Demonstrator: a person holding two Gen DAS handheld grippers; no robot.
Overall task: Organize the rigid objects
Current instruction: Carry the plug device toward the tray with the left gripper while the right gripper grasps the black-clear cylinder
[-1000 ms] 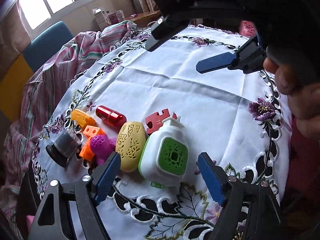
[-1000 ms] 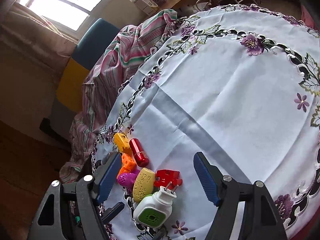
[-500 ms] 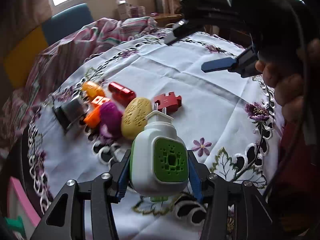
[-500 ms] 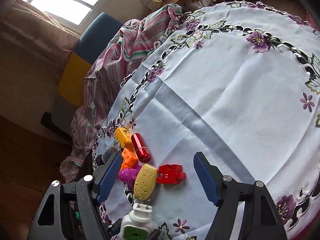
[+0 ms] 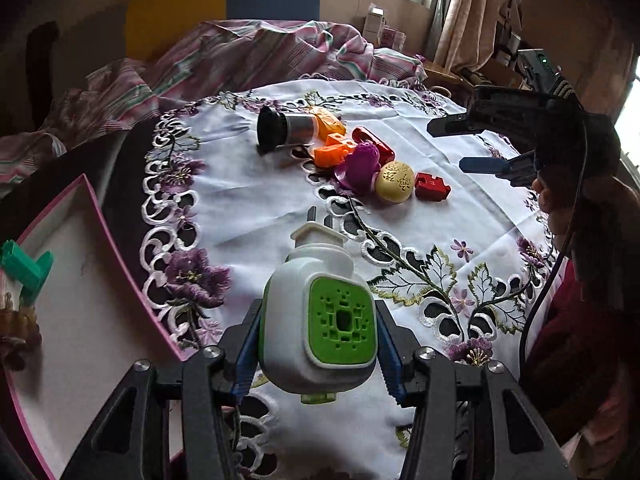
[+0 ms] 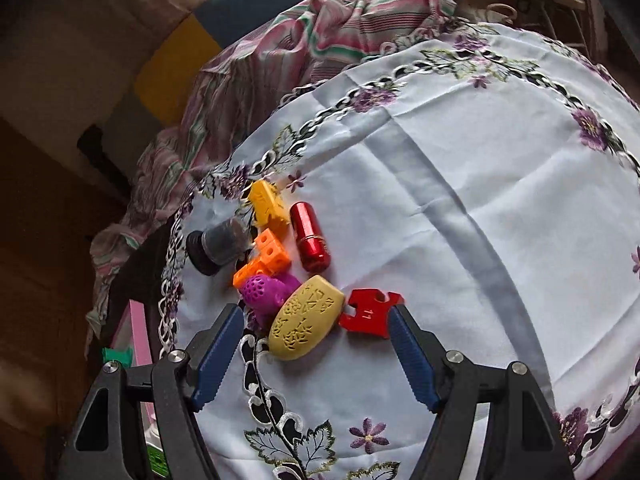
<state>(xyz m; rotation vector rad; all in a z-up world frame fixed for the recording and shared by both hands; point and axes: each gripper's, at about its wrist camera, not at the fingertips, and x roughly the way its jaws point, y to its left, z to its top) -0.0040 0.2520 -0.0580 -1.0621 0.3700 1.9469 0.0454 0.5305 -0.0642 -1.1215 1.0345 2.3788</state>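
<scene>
Pink-rimmed white tray [image 5: 100, 216] sits off the table's left edge. Left gripper [image 5: 316, 344] just clamped the white plastic plug-in with green grille [image 5: 320, 320] and lifted it clear of the pile (tray next, likely). Right gripper [image 6: 316, 356] open, empty, above the yellow perforated egg-shaped piece [image 6: 306, 322].

A cluster of small toys [image 5: 360, 156] lies on the far part of the tablecloth [image 5: 248, 200], with a lidded jar [image 5: 284, 130] on its side at its left end. A plug-in device [image 5: 320, 320] sits nearer, between the left gripper's [image 5: 316, 356] fingers. A tray [image 5: 76, 300] lies left of the table edge.
</scene>
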